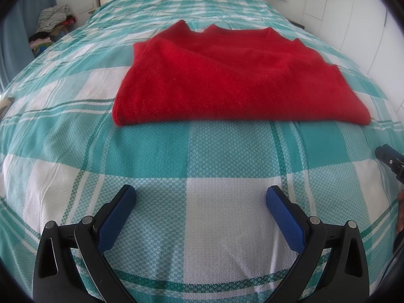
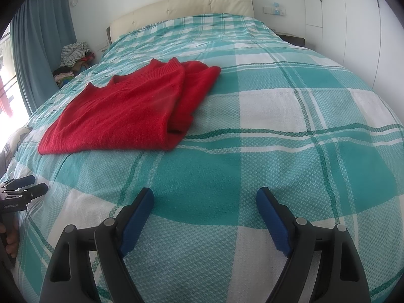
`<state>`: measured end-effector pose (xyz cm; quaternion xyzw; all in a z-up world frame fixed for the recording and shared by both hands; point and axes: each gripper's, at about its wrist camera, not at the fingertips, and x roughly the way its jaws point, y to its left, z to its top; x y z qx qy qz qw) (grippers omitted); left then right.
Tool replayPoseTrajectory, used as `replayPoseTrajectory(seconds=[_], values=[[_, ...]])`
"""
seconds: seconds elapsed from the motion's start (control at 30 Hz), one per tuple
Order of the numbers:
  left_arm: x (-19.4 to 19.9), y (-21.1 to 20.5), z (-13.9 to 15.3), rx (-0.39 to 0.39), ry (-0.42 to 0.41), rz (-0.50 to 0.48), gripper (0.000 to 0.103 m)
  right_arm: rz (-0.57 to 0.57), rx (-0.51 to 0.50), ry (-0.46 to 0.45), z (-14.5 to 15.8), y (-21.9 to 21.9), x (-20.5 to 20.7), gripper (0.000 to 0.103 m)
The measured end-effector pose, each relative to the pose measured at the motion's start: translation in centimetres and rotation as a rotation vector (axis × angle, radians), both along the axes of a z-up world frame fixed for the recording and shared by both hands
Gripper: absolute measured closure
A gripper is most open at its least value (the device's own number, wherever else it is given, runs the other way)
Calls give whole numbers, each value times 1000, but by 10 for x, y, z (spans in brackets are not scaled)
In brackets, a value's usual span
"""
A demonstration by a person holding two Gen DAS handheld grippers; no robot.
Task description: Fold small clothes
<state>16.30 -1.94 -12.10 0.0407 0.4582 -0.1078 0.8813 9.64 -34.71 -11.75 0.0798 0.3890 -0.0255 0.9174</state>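
Note:
A red knitted sweater point(image 1: 234, 75) lies folded in a flat rectangle on the teal and white checked bedspread point(image 1: 202, 164). It also shows in the right wrist view point(image 2: 121, 116), to the upper left. My left gripper point(image 1: 201, 194) is open and empty, hovering over the bedspread a short way in front of the sweater's near edge. My right gripper point(image 2: 205, 195) is open and empty, over bare bedspread to the right of the sweater. The right gripper's fingers point(image 1: 388, 157) peek in at the right edge of the left wrist view. The left gripper point(image 2: 25, 186) shows at the left edge of the right wrist view.
A cream headboard point(image 2: 186, 7) stands at the far end of the bed. A pile of mixed clothes point(image 2: 73, 58) sits beside the bed at the far left, by blue curtains point(image 2: 43, 40). White wardrobe doors point(image 2: 353, 25) line the right wall.

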Motion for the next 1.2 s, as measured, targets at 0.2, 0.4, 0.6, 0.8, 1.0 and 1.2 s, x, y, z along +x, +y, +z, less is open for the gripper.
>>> replayPoseTrajectory(seconds=[0.2,0.4,0.6,0.8,1.0,1.2], values=[[-3,5,11,-45,-23,-11,1,-7,-8,-14,2,1,-2,20],[-11,27,45,-152,-148,1,1,8,75,-53,33,-10,7,20],[-9,49,52,-184,-153,74,1,-23,254,-59,64,-37,72,20],[-7,61,59,-187,-164,111,1,-40,399,103,29,-41,139,26],[-4,76,65,-190,-146,152,1,17,366,211,7,-12,168,82],[-1,105,72,-199,-111,215,1,39,309,152,63,32,177,94]])
